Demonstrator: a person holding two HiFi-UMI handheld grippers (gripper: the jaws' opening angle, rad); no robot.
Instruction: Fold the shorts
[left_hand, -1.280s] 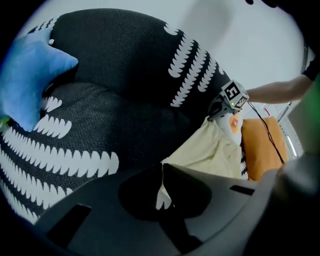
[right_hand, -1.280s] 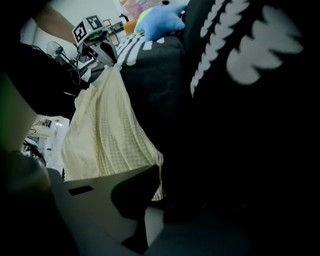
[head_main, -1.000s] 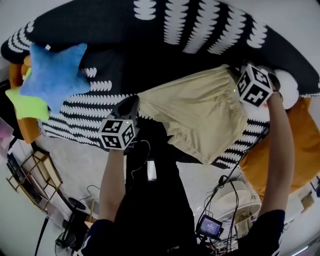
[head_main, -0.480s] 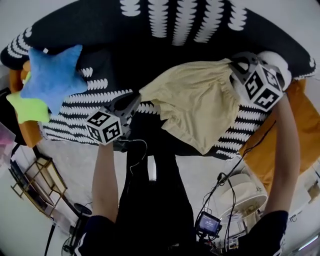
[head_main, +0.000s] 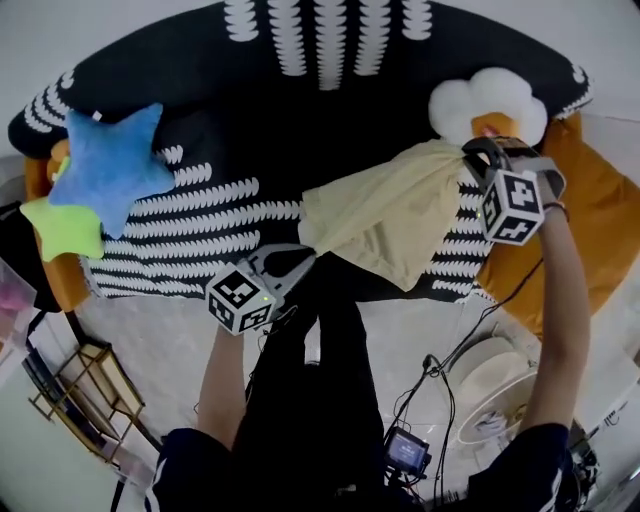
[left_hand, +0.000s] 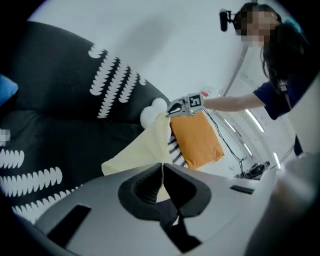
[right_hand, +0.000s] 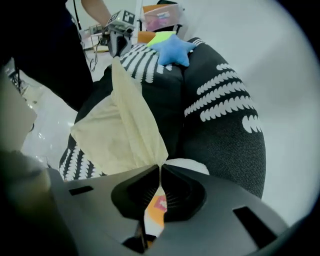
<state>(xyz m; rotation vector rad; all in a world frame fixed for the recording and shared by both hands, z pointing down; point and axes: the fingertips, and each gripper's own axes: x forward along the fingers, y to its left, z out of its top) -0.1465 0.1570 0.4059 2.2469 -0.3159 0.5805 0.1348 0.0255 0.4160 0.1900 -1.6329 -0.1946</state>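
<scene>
The pale yellow shorts hang in the air in front of the black sofa, stretched by the waistband between both grippers. My left gripper is shut on the waistband's left corner; its jaws pinch the cloth. My right gripper is shut on the right corner, and the fabric runs out from its closed jaws. The legs droop below the taut edge. Each gripper shows in the other's view: the right gripper and the left gripper.
The black sofa has white leaf print. A blue star cushion and a green one lie at its left. A white flower cushion and an orange cushion lie at its right. Cables and a fan are on the floor.
Both grippers have risen with the shorts, and the left has swung inward. The cloth now hangs narrower and more bunched, and the white flower cushion behind the right gripper is uncovered.
</scene>
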